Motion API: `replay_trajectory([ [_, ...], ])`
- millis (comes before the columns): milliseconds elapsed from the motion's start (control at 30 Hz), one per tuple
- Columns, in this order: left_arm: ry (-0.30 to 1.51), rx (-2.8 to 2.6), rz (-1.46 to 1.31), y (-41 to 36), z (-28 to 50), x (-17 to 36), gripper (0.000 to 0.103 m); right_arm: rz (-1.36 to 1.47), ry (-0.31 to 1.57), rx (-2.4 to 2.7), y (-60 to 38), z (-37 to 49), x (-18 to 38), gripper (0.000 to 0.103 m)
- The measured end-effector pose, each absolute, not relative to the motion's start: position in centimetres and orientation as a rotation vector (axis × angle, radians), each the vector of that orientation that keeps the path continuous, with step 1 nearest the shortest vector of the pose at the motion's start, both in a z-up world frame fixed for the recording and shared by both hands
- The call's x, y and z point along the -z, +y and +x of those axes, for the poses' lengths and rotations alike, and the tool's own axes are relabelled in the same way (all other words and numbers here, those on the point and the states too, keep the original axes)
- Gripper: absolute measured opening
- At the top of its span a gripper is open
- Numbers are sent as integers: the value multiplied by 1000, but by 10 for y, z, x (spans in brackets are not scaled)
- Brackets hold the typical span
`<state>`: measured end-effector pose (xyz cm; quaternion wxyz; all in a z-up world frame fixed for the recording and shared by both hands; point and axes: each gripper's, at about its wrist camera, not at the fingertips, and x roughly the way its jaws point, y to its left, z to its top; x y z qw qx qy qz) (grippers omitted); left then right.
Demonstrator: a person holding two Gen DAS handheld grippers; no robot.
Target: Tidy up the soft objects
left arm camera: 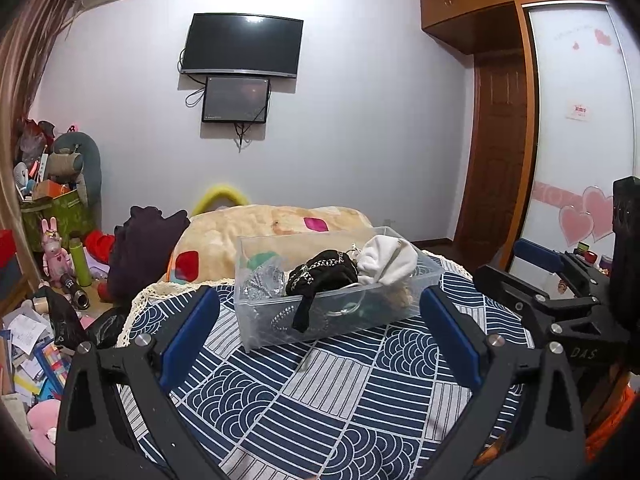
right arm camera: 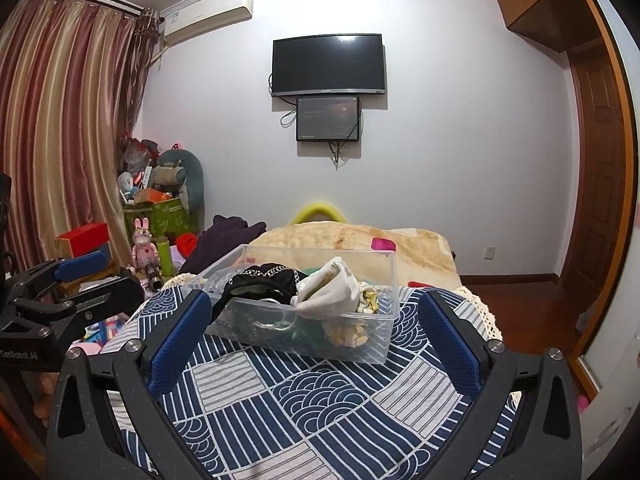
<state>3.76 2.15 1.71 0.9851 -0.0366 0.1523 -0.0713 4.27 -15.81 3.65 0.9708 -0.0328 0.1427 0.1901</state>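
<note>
A clear plastic bin stands on a blue and white patterned cloth; it also shows in the right wrist view. It holds soft items: a black piece with chain trim hanging over the front wall, a white cloth, silver and green pieces. My left gripper is open and empty, in front of the bin. My right gripper is open and empty, also in front of the bin. Each gripper shows at the other view's edge.
A beige blanket and a dark purple garment lie behind the bin. Toys, boxes and papers clutter the floor at left. A wardrobe with heart stickers stands at right. A TV hangs on the far wall.
</note>
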Motion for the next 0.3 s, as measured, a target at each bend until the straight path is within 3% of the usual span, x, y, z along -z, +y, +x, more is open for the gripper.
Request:
replay_trajectory([
  [300, 320, 144, -89, 24, 41, -16, 101, -70, 290, -386, -157, 43, -36, 103],
])
